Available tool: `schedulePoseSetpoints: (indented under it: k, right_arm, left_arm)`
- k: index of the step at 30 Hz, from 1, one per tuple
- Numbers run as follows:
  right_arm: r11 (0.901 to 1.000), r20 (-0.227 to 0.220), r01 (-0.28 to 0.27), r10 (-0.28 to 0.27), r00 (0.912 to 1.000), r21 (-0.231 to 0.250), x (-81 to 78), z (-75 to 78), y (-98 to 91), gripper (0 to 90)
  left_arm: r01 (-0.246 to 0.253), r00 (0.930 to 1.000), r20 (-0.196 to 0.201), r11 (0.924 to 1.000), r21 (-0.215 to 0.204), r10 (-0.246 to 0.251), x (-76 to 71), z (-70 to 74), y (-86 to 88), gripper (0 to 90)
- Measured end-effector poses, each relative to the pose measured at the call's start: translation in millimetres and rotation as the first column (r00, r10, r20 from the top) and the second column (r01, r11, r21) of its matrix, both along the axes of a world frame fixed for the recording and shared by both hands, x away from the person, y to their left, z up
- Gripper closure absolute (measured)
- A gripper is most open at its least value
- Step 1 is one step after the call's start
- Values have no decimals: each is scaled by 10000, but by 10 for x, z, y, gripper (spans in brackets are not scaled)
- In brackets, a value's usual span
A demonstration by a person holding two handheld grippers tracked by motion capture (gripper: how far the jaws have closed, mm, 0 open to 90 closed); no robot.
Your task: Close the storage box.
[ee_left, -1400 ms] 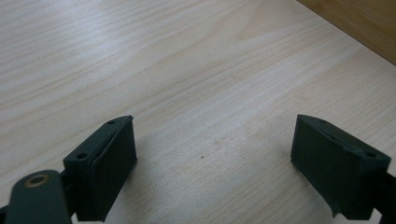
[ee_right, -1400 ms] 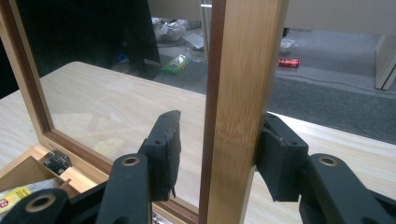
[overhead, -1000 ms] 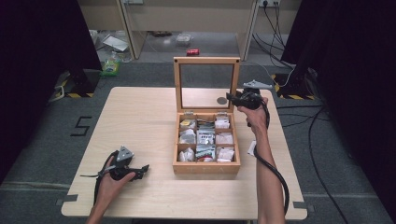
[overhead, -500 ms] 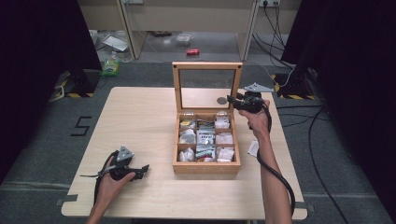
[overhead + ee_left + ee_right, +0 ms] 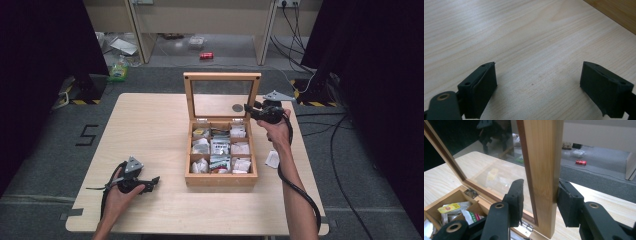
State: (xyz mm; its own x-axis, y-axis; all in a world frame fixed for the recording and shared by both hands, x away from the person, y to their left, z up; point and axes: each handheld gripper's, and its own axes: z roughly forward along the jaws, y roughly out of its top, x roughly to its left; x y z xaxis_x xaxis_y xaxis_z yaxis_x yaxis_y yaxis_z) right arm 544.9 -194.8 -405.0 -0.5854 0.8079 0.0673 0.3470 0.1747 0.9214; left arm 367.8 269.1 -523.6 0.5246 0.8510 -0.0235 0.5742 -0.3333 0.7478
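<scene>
A wooden box (image 5: 220,177) with several compartments of tea packets (image 5: 220,147) stands at the table's middle. Its glass-paned lid (image 5: 222,76) stands upright at the back. My right gripper (image 5: 249,108) reaches in from the right and is shut on the lid's right-hand wooden rail (image 5: 541,157), one pad (image 5: 517,195) on the glass side and the other on the outer side. My left gripper (image 5: 151,183) lies low on the bare table at the front left, open, with nothing between its fingers (image 5: 482,85).
A small white packet (image 5: 272,159) lies on the table just right of the box. A dark round disc (image 5: 237,107) shows through the lid's glass. Beyond the table's far edge are floor clutter and a red can (image 5: 206,55).
</scene>
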Motion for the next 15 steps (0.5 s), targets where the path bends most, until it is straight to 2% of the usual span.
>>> schedulePoseSetpoints:
  k: [15]
  right_arm:
    - [9999, 44, -114, 114, 9999, -3, -173, 31, -14, 547]
  left_arm:
    - [-8, 10000, 7, 10000, -9, 8, -1, -1, -1, 132]
